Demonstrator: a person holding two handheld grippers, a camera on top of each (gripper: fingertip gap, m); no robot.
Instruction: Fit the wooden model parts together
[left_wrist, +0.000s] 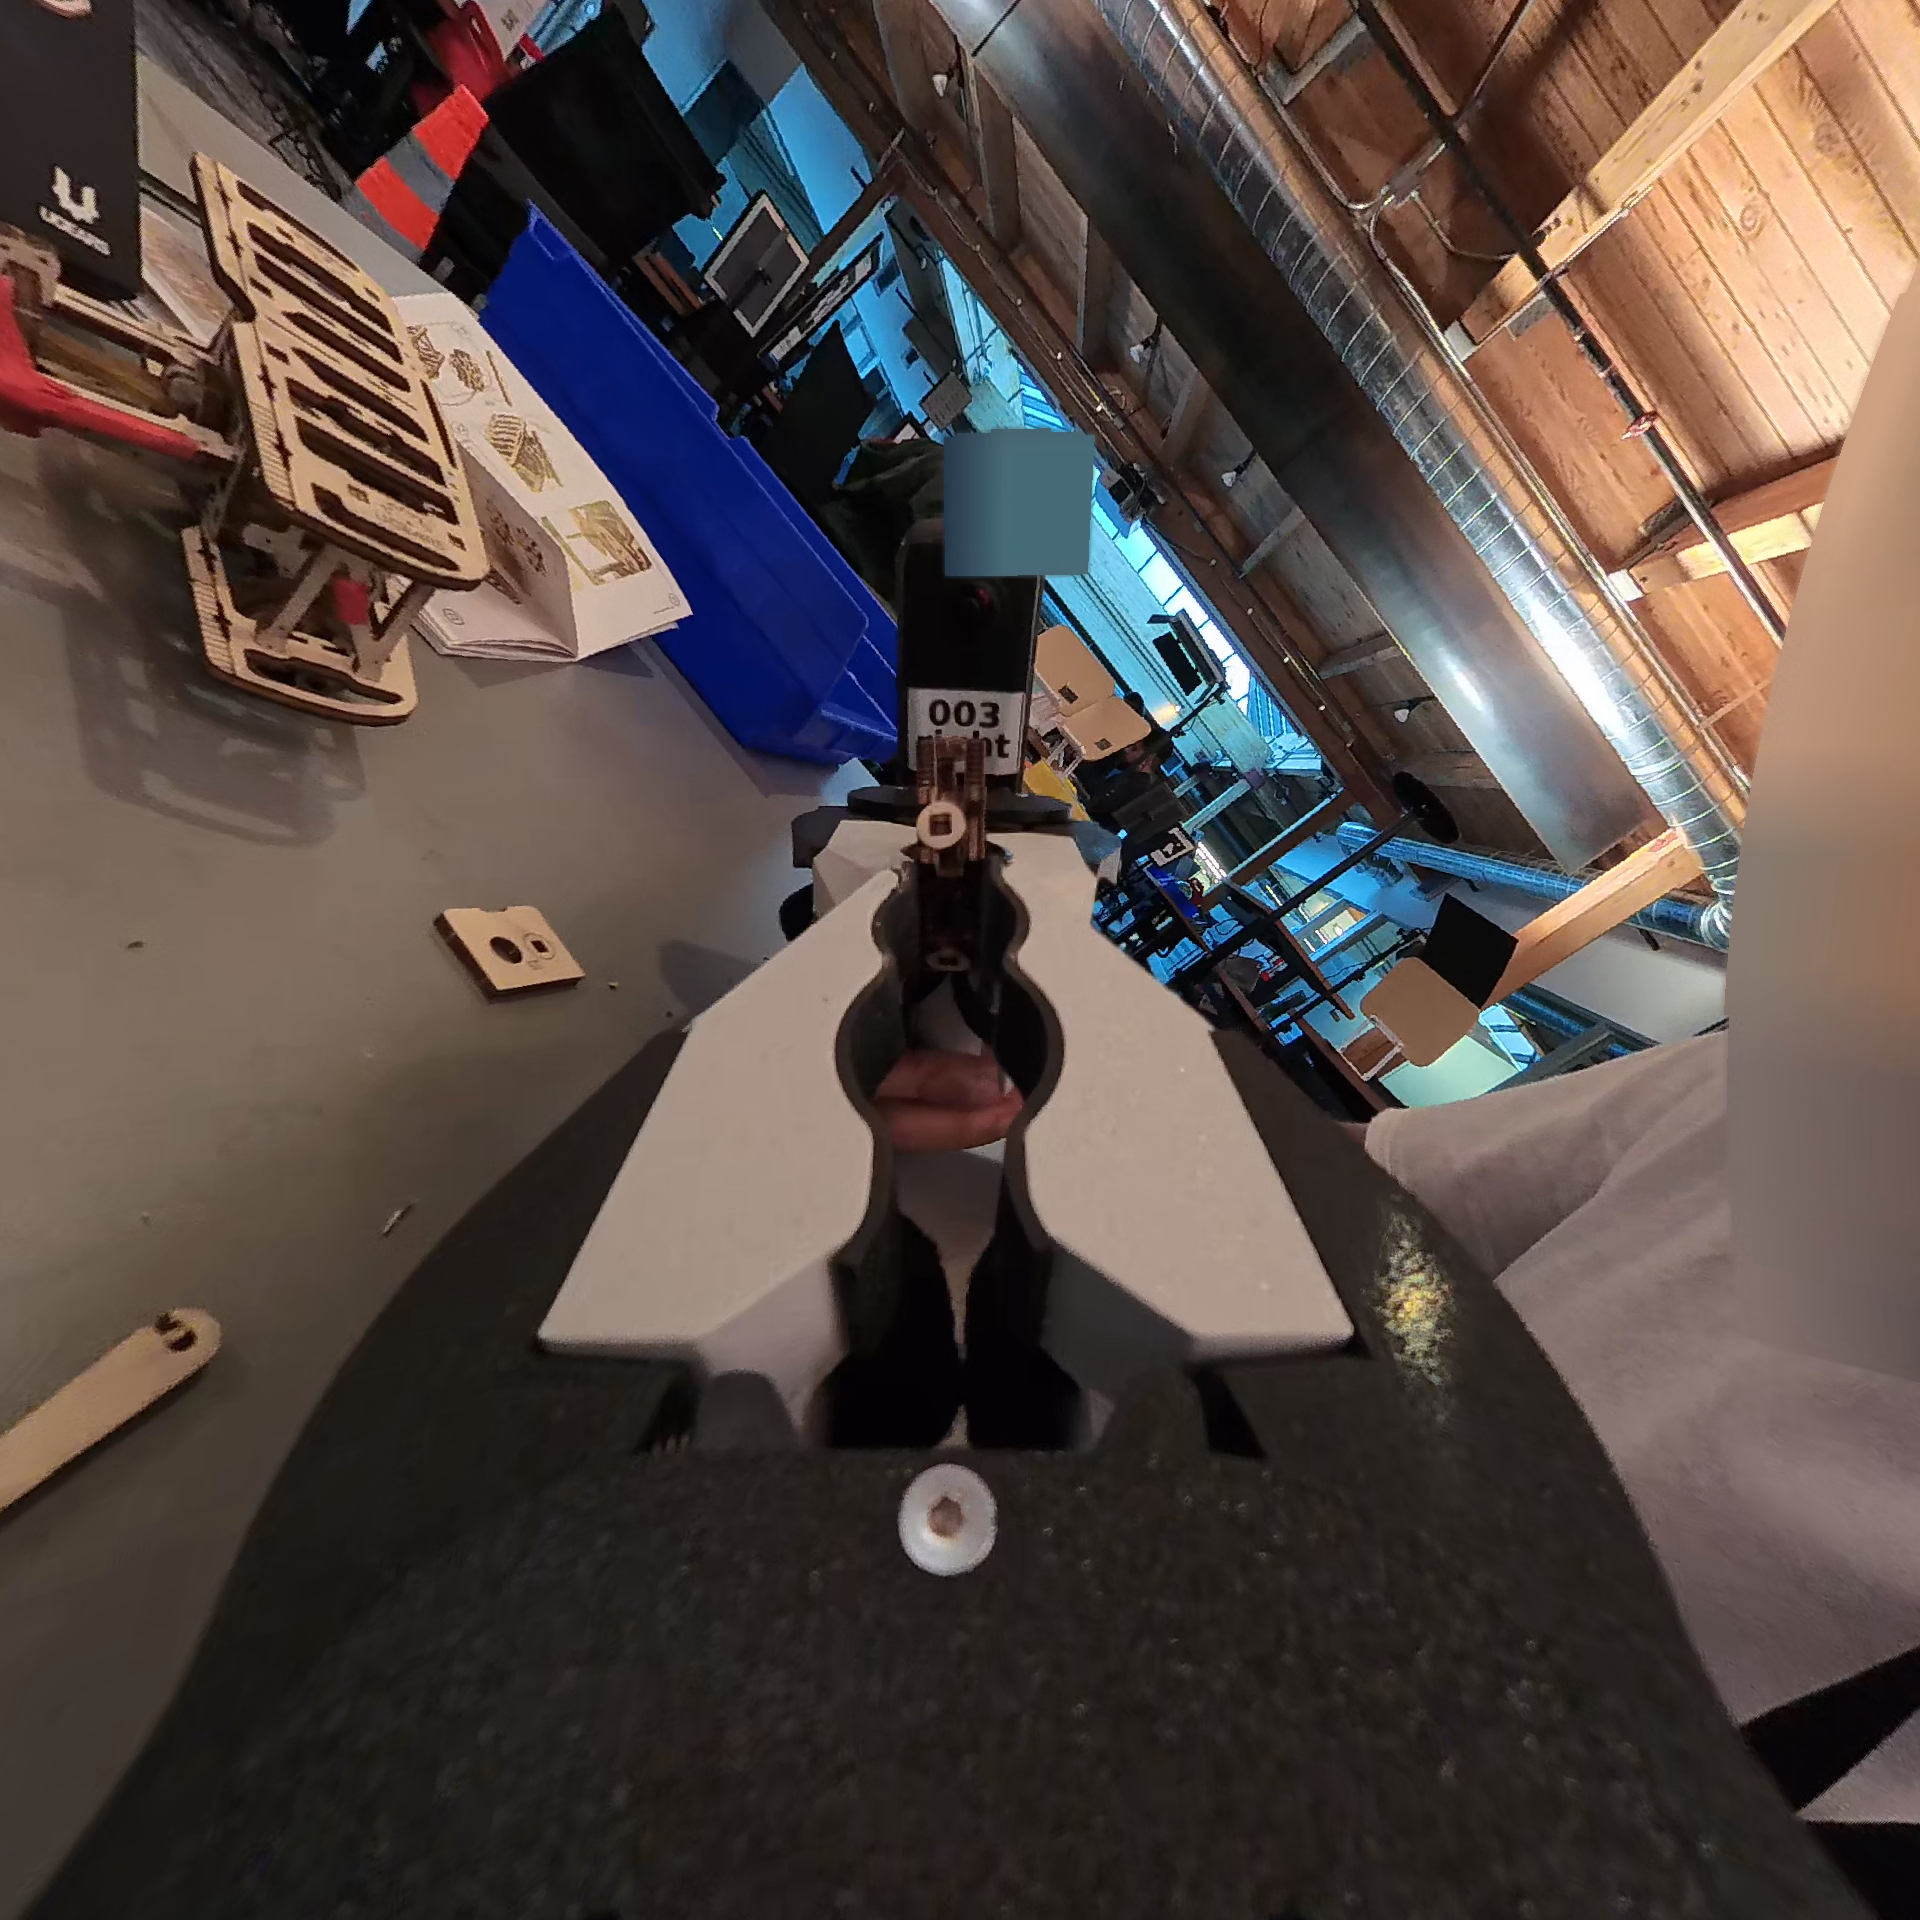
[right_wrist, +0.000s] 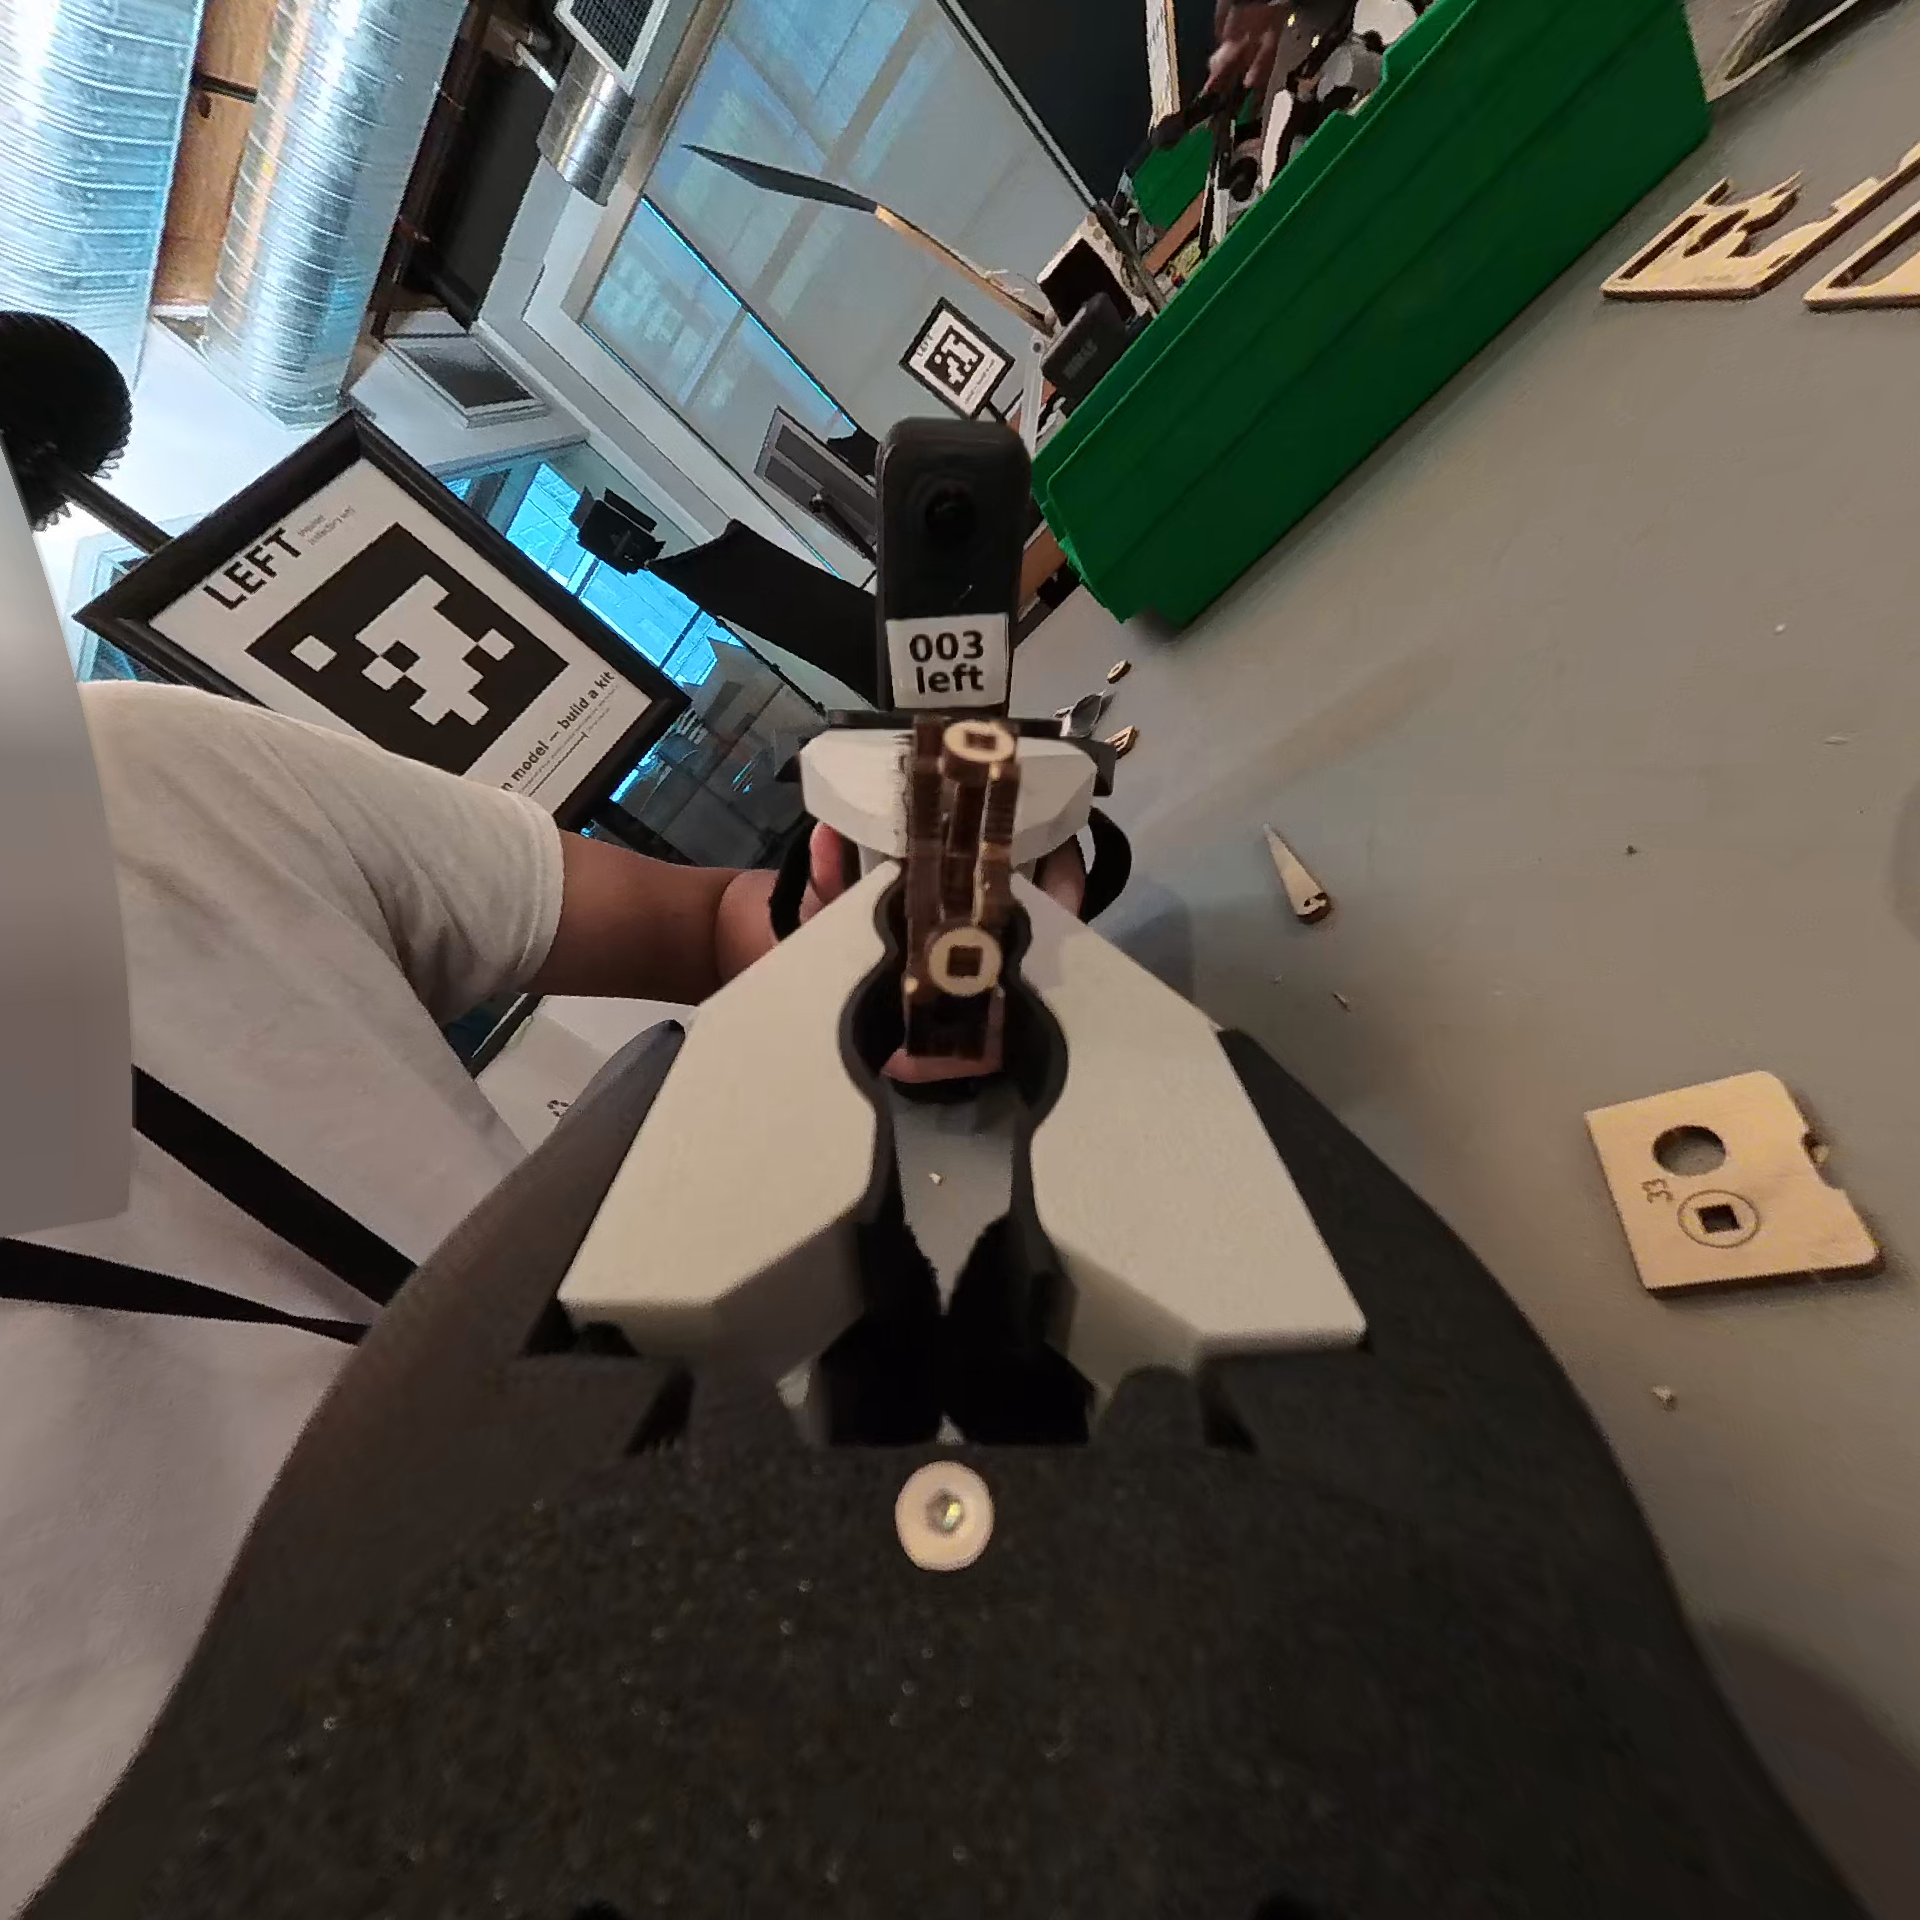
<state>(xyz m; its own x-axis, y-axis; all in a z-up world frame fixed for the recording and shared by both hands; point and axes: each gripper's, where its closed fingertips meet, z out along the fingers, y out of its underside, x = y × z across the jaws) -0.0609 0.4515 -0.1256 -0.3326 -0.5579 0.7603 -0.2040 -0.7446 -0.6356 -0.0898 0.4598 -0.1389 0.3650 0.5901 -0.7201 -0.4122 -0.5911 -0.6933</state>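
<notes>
A small wooden sub-assembly (left_wrist: 948, 821) of stacked dark-edged layers with a pale round washer on its end is held in the air between my two grippers, which face each other tip to tip. In the left wrist view my left gripper (left_wrist: 948, 904) is shut on its near end, and the right gripper's grey body (left_wrist: 852, 852) lies just beyond. In the right wrist view my right gripper (right_wrist: 958, 925) is shut on the same sub-assembly (right_wrist: 961, 831), with the left gripper's body (right_wrist: 862, 790) and a hand behind it. Where the two ends meet is hidden.
A partly built wooden model (left_wrist: 312, 416), an open booklet (left_wrist: 561, 561) and a blue bin (left_wrist: 675, 468) stand on the grey table. A holed wooden plate (left_wrist: 509, 948) and a strip (left_wrist: 104, 1392) lie loose. The right wrist view shows a green bin (right_wrist: 1351, 312), the plate (right_wrist: 1735, 1195) and part frames (right_wrist: 1745, 239). Both grippers' tips are roughly 12 centimeters from the plate (right_wrist: 1735, 1195). Look for it in the left wrist view (left_wrist: 512, 938) too.
</notes>
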